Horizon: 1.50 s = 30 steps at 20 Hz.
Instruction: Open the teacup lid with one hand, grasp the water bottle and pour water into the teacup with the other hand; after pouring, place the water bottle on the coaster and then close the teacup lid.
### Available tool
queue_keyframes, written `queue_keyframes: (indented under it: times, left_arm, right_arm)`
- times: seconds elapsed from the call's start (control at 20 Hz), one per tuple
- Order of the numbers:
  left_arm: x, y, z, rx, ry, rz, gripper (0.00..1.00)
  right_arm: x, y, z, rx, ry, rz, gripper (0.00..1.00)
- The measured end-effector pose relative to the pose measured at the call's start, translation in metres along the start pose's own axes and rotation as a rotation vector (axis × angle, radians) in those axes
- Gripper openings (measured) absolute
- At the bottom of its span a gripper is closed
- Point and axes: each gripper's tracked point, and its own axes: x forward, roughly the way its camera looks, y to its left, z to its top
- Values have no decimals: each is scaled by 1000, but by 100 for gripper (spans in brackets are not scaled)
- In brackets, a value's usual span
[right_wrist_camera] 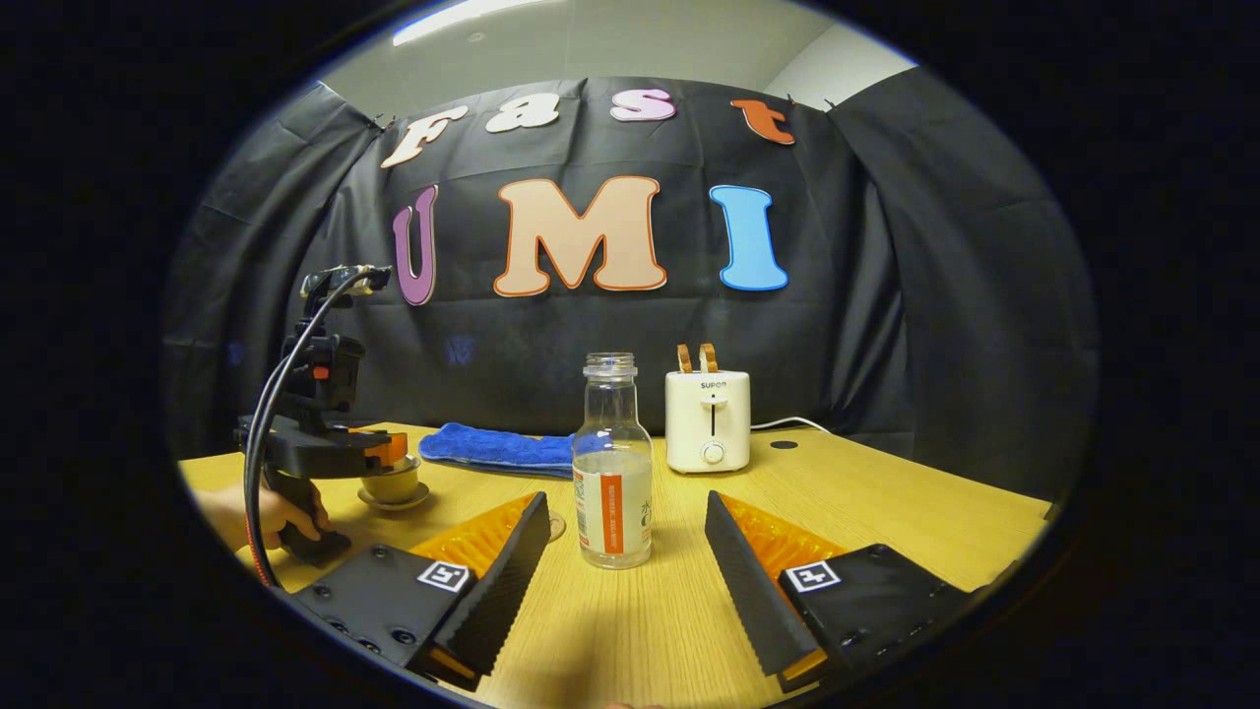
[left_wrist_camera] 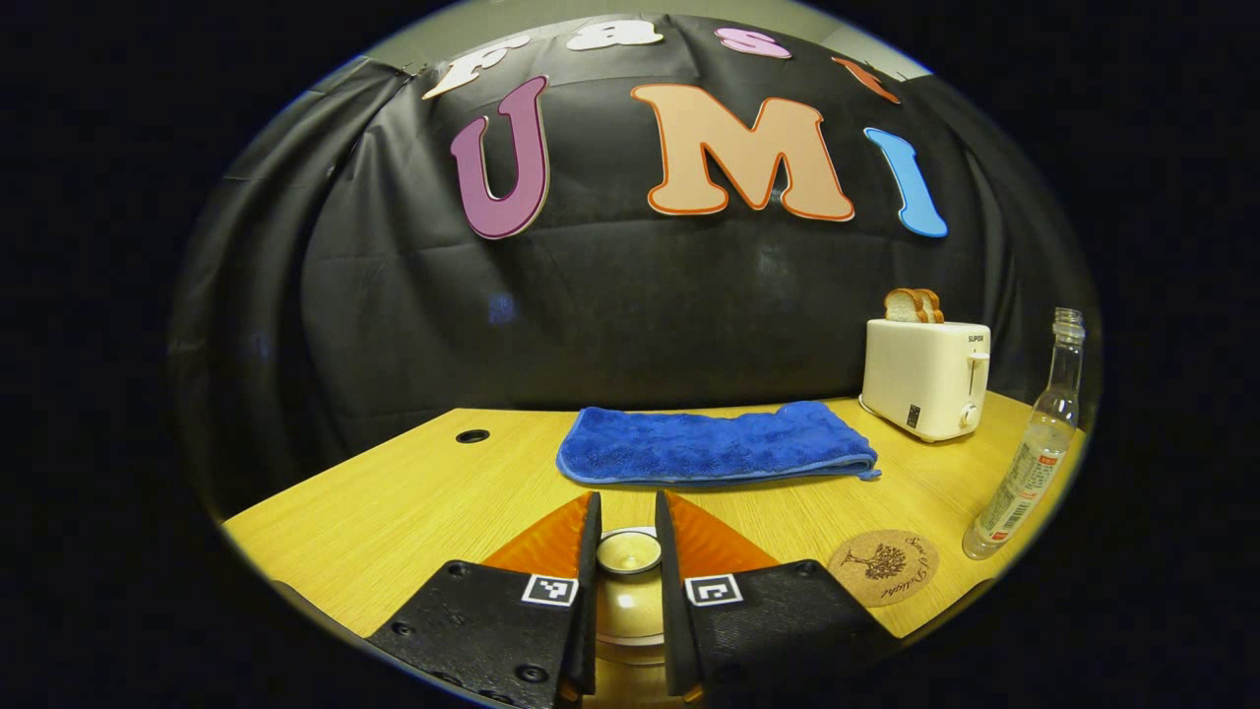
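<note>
The small cream ceramic teacup lid (left_wrist_camera: pixel 629 552) sits on its cup between the nearly closed left tongs (left_wrist_camera: pixel 628 551), which should pinch the knob squarely and lift straight up, while the right tongs (right_wrist_camera: pixel 625 551) are level and wide open before the clear water bottle (right_wrist_camera: pixel 611 473) on the wooden bench (right_wrist_camera: pixel 886 502).

Black tongs (right_wrist_camera: pixel 622 581) with orange backing, square markers, screws, ridged pads (right_wrist_camera: pixel 502 581).

Towel (left_wrist_camera: pixel 717 446) lies left of toaster (left_wrist_camera: pixel 925 377).
</note>
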Motion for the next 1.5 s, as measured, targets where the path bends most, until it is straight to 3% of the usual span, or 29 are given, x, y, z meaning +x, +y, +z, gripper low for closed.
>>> queue_keyframes:
  times: [0.4, 0.7, 1.15, 1.5]
  left_arm:
    - [-9, 6, 20, -27, -137, 0, 22]
    - [-26, 12, 17, -54, -132, -8, 22]
    - [-114, 39, 5, -52, -142, -78, 22]
    - [-162, 59, -1, -50, -146, -77, 22]
  right_arm:
    - [0, 0, 0, -1, -3, -2, 100]
    - [0, 3, 0, -1, -4, 16, 99]
    - [13, 6, -1, -1, -5, 4, 99]
    - [57, 11, -3, 0, -1, -16, 97]
